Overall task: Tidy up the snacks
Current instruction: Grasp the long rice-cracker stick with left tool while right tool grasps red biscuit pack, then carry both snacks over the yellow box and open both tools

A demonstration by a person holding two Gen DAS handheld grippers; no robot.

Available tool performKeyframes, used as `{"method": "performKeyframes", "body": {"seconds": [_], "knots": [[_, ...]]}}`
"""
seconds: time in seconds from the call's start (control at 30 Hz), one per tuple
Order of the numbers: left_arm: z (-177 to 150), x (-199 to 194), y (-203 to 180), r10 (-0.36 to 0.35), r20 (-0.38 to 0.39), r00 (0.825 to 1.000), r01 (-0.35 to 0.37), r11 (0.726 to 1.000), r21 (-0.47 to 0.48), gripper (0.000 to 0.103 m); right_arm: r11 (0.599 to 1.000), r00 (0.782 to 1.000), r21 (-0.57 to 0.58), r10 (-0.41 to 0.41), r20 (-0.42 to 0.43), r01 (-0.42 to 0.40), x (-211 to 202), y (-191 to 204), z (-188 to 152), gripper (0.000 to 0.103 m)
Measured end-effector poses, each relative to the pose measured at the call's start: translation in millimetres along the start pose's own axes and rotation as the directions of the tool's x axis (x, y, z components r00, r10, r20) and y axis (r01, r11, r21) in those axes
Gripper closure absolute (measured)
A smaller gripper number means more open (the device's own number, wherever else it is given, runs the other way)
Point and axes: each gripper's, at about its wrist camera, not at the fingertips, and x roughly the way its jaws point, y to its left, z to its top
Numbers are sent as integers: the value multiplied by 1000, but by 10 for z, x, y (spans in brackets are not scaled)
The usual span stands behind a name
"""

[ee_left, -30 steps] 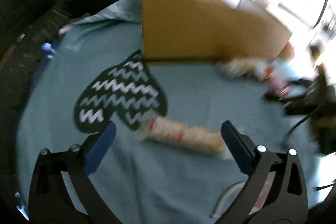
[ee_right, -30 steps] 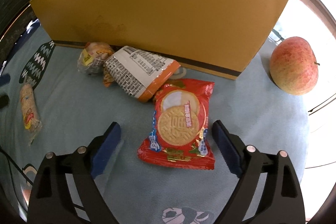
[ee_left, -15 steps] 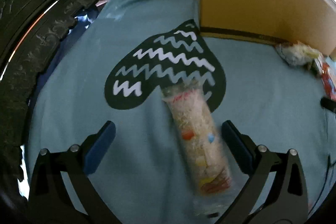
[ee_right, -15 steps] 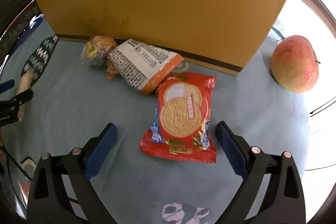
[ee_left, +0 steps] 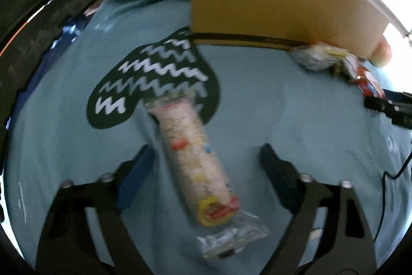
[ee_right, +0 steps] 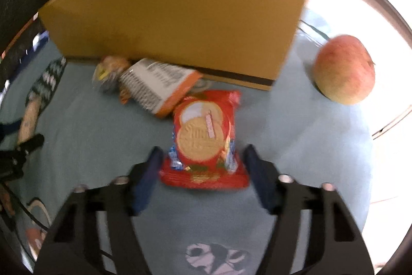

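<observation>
1. I have the left tool (ee_left: 206,161) over the long clear-wrapped roll of crackers (ee_left: 191,153), which lies on the blue cloth (ee_left: 283,107) of the table with its far end on a black zigzag patch (ee_left: 154,79). The jaws are closing with the roll between them; the pads do not yet press on it, and the right pad stands well clear.
2. My right tool (ee_right: 202,166) straddles the red pack of biscuits (ee_right: 204,138), lying flat on the cloth just in front of the yellow cardboard box (ee_right: 180,17). Its jaws are closing too, both pads just beside the wrapper's edges, not clearly squeezing.
3. Other snacks wait against the box: an orange-and-white packet (ee_right: 157,84) and a small crinkled one (ee_right: 109,74). An apple (ee_right: 345,68) sits apart on the right.
4. I judge this the grasp step for both hands, early in the task.
5. Next I need to finish closing, check that each wrapper is firmly caught, then lift; the roll lies at a slant, so it may swivel.
</observation>
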Motion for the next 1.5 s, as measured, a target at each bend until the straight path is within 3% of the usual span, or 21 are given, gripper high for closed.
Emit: {"method": "performKeyframes", "body": {"seconds": [0.13,0.2,0.3,0.37,0.5,0.53,0.57,0.6,0.63,0.73,0.77,0.8,0.83,0.87,0.93,0.97,1.2,1.5], "knots": [[-16,-46,-70,-8,8,1000,8,1000,12,31,999,999,-44,-32,-1,32,-23,81,-77,40],[-32,-64,-68,-7,13,1000,7,1000,8,36,999,1000,-29,-28,-1,28,-45,93,-94,51],[-46,-71,-26,-3,21,1000,3,1000,-3,44,1000,1000,-5,-19,-8,19,-58,90,-115,51],[-32,-64,23,2,21,1000,-2,1000,-11,55,1000,1000,-4,-13,-14,13,-62,87,-129,51],[-57,-92,50,15,12,1000,-15,1000,-10,58,1000,999,5,20,-31,-20,-190,29,-27,50],[-68,-91,43,25,13,1000,-25,1000,-10,53,1000,1000,10,7,-22,-7,-213,11,22,45],[-86,-87,47,48,16,999,-48,999,-15,34,1000,1000,15,-17,-15,17,-213,15,61,40],[-100,-74,59,69,15,998,-68,997,-26,24,999,999,22,-45,-13,45,-213,1,98,30],[-125,-59,93,97,14,995,-96,994,-50,10,998,998,33,-57,-14,57,-164,24,160,30],[-153,-30,178,90,11,996,-88,990,-107,2,996,997,79,-28,-69,33,22,32,252,28],[-150,-31,178,90,10,996,-88,991,-104,2,997,996,56,-53,-68,57,39,75,256,31],[-146,-33,178,80,10,997,-79,992,-98,4,995,992,-1,-101,-74,102,56,157,255,38],[-141,-55,171,56,16,998,-54,995,-82,14,996,994,-14,-89,-65,88,39,181,254,59],[-139,-84,140,41,28,999,-39,998,-57,38,997,995,-19,-82,-65,81,20,192,257,58],[-135,-144,37,1,40,999,-1,1000,4,67,998,996,5,-59,-66,59,-18,155,233,58],[-132,-165,27,-8,35,999,8,1000,-3,73,999,997,12,-46,-67,47,-39,138,209,58],[-143,-291,103,-81,40,996,84,994,-64,74,1000,999,24,-5,-37,6,-353,-8,43,58],[-26,-652,-67,-134,119,984,133,991,15,74,999,999,35,3,38,-5,-899,19,-216,58]]}}
